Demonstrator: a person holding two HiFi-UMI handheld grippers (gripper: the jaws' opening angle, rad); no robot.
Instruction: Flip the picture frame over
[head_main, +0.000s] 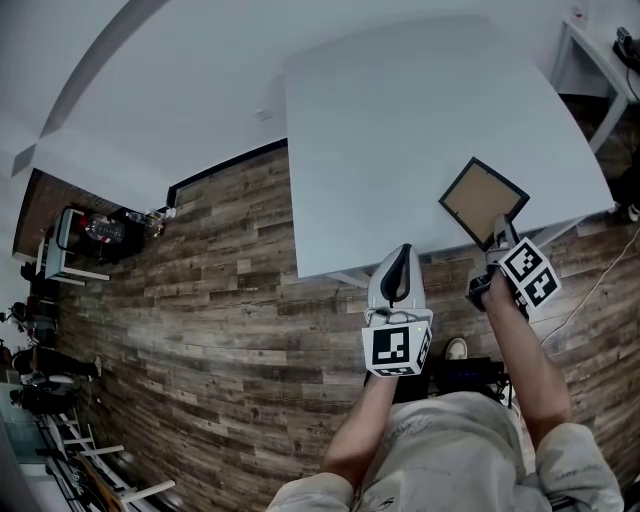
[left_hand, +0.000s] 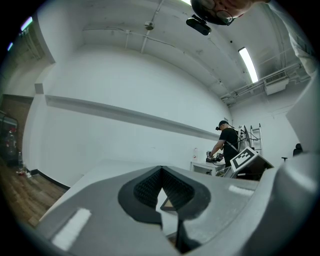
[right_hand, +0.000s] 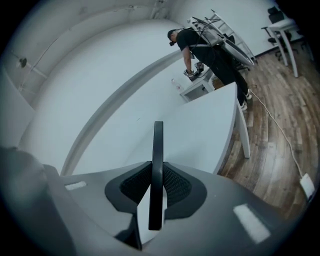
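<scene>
While the right tool (head_main: 503, 240) clamps the picture frame (head_main: 484, 198) by its near corner above the desk's (head_main: 380, 130) near right corner, the left tool (head_main: 398, 272) sits level short of the desk edge, jaws together, empty; right forearm stretched forward, tool tipped slightly down.

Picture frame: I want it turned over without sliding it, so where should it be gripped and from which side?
Pinch the picture frame by its rim at the corner nearest the person, coming from the near edge of the table. It is slim and its corner reaches that edge, so jaws can close across its thickness. The right gripper is clamped there, frame edge-on between its pads.
</scene>
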